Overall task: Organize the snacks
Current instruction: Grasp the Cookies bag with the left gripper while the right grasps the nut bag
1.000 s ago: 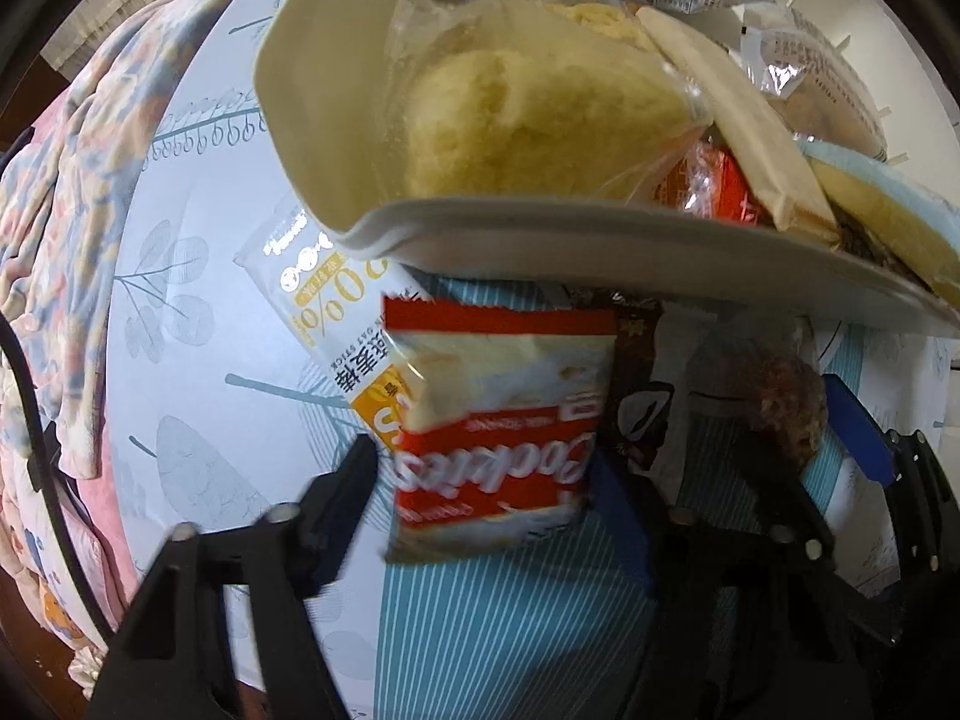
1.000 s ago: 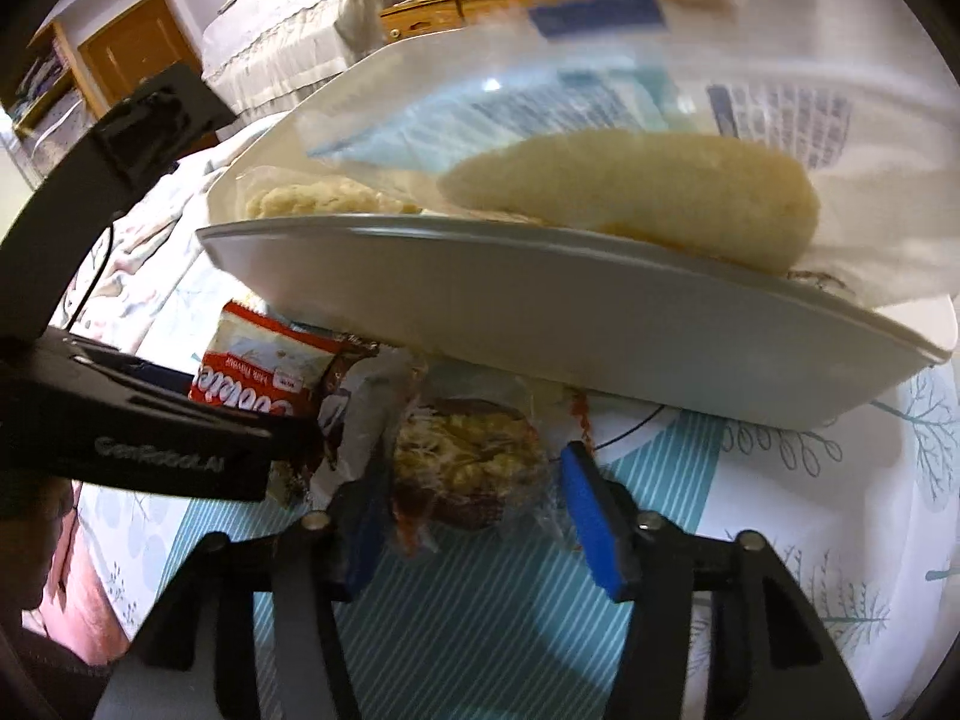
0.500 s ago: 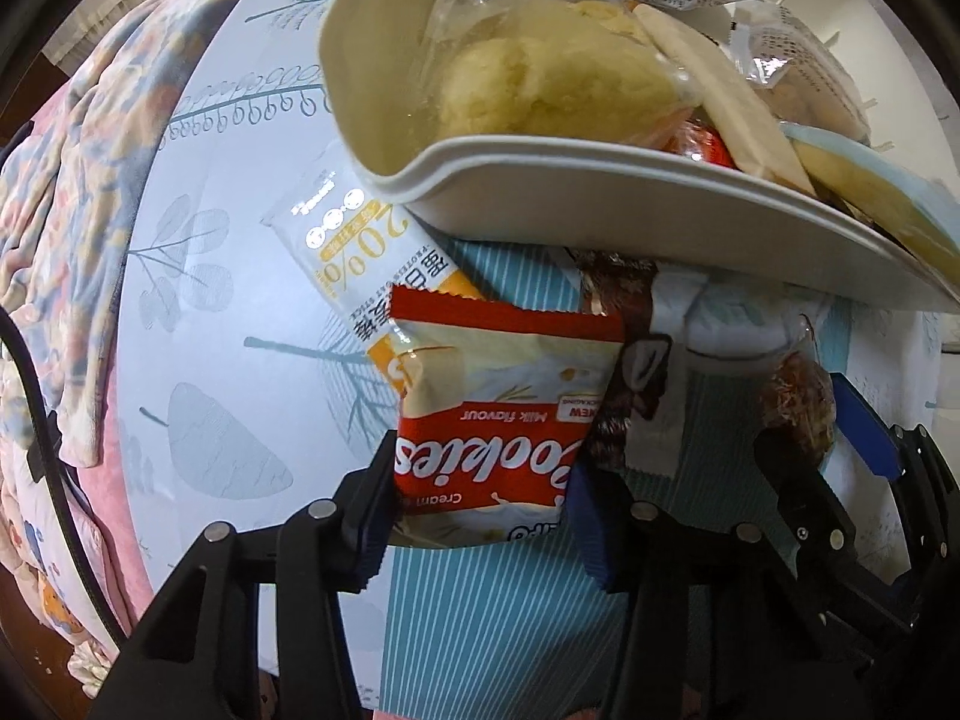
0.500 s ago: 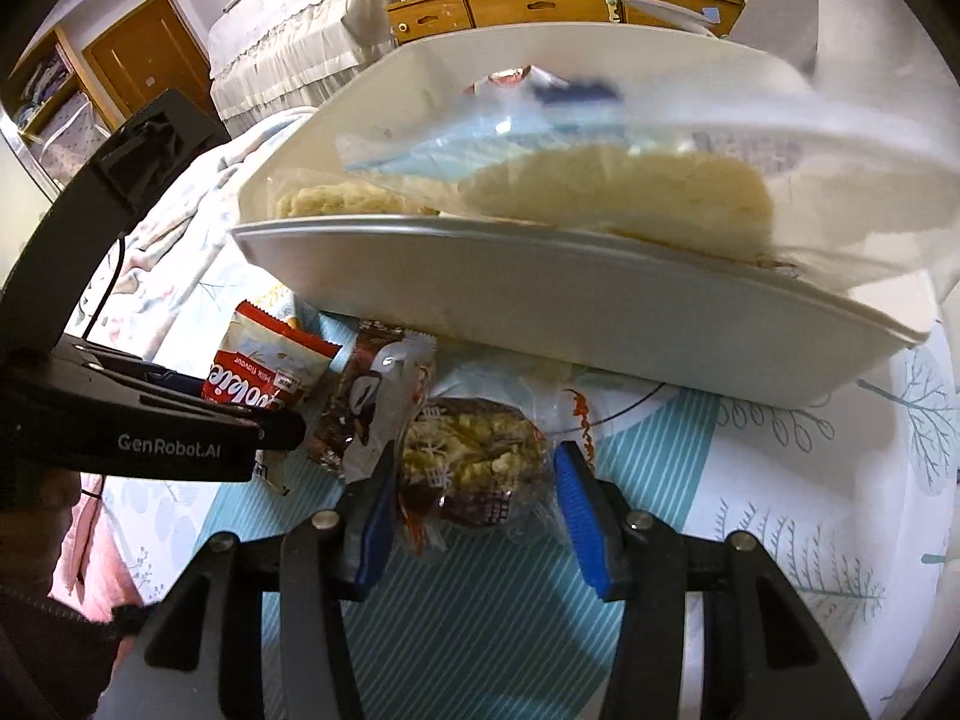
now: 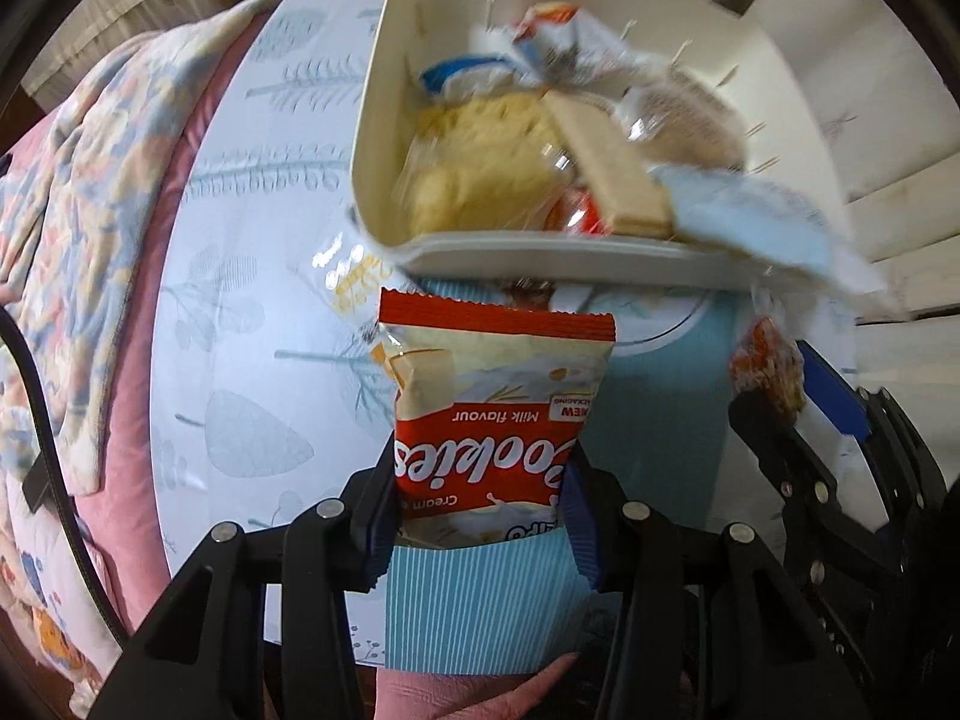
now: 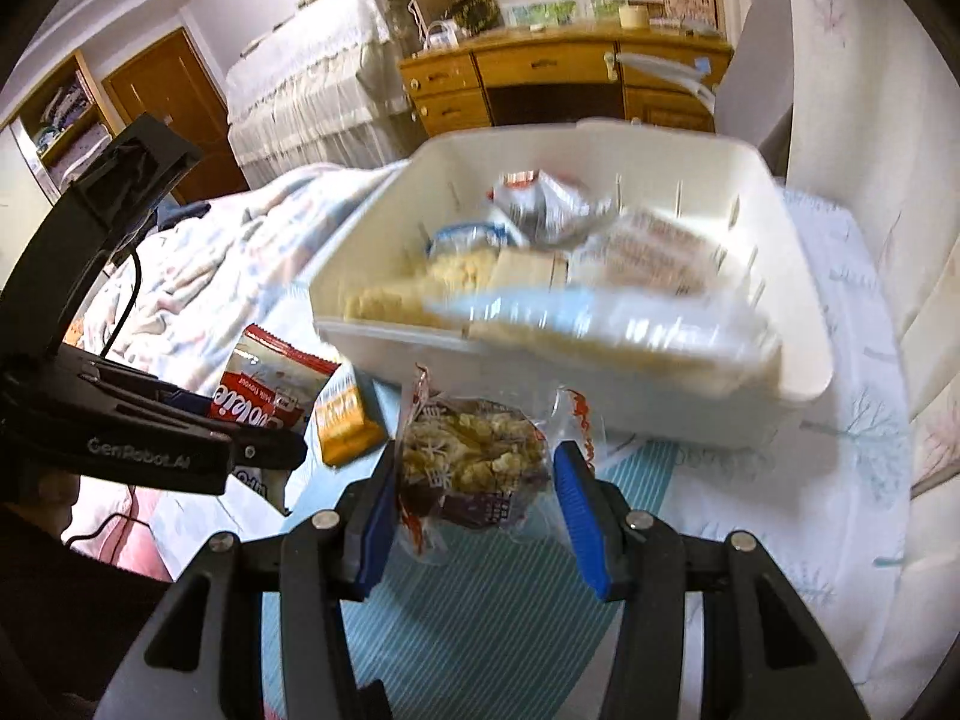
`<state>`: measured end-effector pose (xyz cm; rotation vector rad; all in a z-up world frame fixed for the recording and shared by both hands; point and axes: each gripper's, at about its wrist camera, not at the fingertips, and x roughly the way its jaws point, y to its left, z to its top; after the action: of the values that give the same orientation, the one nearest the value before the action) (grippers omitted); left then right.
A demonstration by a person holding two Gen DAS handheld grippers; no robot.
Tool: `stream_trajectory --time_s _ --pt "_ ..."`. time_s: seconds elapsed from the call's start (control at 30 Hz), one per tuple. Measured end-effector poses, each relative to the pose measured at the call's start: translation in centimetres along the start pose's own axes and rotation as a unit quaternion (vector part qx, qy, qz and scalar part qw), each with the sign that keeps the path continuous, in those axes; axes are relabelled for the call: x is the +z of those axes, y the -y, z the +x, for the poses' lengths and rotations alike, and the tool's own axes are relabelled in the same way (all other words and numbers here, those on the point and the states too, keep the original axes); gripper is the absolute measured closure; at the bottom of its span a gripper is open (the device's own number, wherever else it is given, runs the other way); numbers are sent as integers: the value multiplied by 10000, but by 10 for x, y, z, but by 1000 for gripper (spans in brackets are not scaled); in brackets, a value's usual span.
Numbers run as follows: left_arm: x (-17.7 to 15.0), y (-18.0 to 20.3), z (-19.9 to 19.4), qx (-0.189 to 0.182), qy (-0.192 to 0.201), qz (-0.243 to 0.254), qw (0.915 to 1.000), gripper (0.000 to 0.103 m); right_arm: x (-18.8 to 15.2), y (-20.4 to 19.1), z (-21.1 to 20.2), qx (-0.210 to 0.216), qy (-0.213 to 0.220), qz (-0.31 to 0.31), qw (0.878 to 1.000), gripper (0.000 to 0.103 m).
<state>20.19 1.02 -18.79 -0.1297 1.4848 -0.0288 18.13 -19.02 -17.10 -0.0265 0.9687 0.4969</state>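
Above the bed, my left gripper (image 5: 477, 516) is closing on the cookie packet (image 5: 492, 414), my right gripper (image 6: 474, 495) clamps the clear-wrapped snack (image 6: 474, 456); next, I carry both over the bin (image 6: 384, 228) rim.

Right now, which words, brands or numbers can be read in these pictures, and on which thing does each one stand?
"ookies", first letter hidden, upside down: cookie packet between the left gripper fingers, whose jaws are closing.
"Milk flavour": same packet.
"NEW": same packet.
"Cream": same packet, the rest hidden.
"GenRobot.AI": the left gripper's body, seen from the right wrist.
Orange packet on the table: print blurred.
Snack bag in the right gripper: characters unreadable.
Packets in the white bin: blurred.
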Motion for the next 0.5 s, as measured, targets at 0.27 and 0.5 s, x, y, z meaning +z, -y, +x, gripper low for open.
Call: stream_trajectory --time_s 0.27,0.5 --pt "25 11 -42 -143 516 178 9984 57 27 13 -12 -120 383 110 9991 61" --pt "56 7 -50 -41 790 230 9966 57 52 3 -13 -26 661 -408 9970 75"
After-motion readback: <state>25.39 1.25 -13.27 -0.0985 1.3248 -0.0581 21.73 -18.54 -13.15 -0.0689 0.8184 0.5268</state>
